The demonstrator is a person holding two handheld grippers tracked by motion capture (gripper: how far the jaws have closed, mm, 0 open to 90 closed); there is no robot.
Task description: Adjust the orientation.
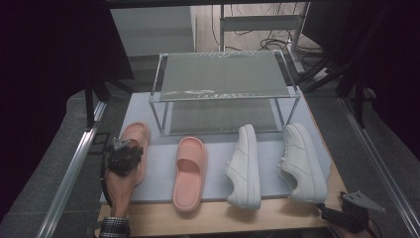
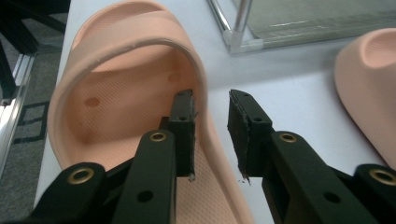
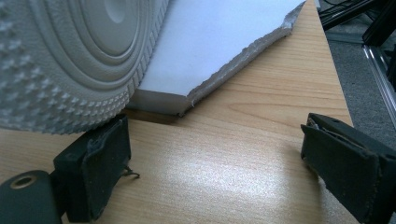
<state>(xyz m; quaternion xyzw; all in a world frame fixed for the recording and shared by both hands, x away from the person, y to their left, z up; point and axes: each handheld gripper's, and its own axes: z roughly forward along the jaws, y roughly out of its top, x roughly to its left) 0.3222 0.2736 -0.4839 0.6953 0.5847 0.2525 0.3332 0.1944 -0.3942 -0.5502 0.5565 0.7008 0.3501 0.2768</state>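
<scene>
Where the pale mat [image 1: 218, 168] meets its left edge, a pink slide [image 1: 134, 148] is seen lying flat, its long axis running from the near side of the table toward the rack, toe end pointed away from the person and tipped slightly to the left. The left gripper [image 1: 130, 152] is set over the heel half of this slide. In the left gripper view the left gripper [image 2: 211, 122] is seen astride the slide's [image 2: 126, 107] right side wall: one jaw stands inside over the dotted footbed, the other outside over the mat [image 2: 289, 93], and the raised rim passes between them. A narrow gap is kept between the jaws, and whether the pads already press on the rim cannot be told.

Further right, a second pink slide [image 1: 189, 171] is laid roughly parallel to the first, toe away. Next come two white sneakers [image 1: 245, 166], laid on their sides, toes also toward the clear-topped rack [image 1: 223, 74] at the back of the mat.

At the far right, the right gripper [image 1: 346, 210] is held low at the near corner of the wooden table [image 1: 247, 218]. In the right gripper view its jaws are spread wide above bare wood [image 3: 243, 140], nothing between them, with a sneaker sole [image 3: 70, 60] just beyond the left jaw.
</scene>
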